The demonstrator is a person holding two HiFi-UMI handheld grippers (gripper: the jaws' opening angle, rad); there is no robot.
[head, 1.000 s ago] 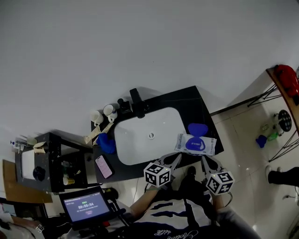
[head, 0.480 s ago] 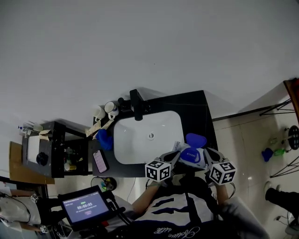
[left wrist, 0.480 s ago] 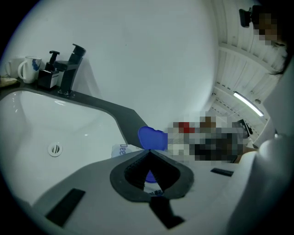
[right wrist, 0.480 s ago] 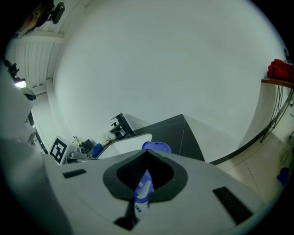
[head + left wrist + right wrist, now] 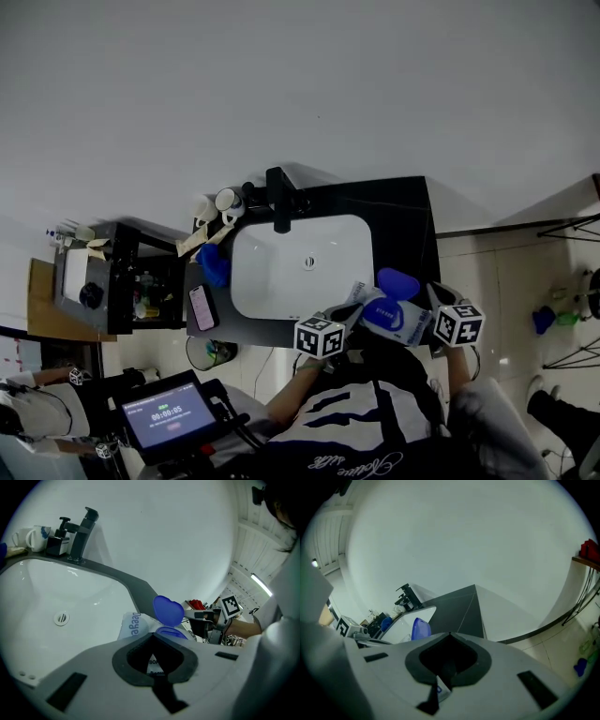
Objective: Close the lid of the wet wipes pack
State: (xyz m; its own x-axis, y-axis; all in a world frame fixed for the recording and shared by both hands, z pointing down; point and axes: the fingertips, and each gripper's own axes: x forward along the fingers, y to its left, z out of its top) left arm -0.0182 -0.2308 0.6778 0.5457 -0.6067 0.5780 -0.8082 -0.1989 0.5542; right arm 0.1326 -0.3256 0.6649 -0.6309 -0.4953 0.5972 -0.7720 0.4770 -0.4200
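The wet wipes pack (image 5: 386, 313) is white with a blue label and hangs at the front right edge of the black counter (image 5: 405, 217). Its blue heart-shaped lid (image 5: 397, 281) stands open, upright above the pack. My left gripper (image 5: 354, 306) is shut on the pack's left end and my right gripper (image 5: 425, 315) is shut on its right end. In the left gripper view the pack (image 5: 132, 625) and lid (image 5: 168, 610) lie just past the closed jaws. In the right gripper view a corner of the pack (image 5: 442, 689) shows between the jaws, with the lid (image 5: 420, 629) beyond.
A white sink basin (image 5: 281, 281) fills the counter's middle, with a black tap (image 5: 279, 201) and mugs (image 5: 216, 206) behind it. A blue cloth (image 5: 214, 265) and a phone (image 5: 202, 307) lie left of the basin. A black shelf unit (image 5: 117, 281) and a tablet (image 5: 169, 412) are further left.
A second ago the pack lay flat on the counter with both grippers short of it. Both have since closed on its ends and the pack sits nearer the front edge.
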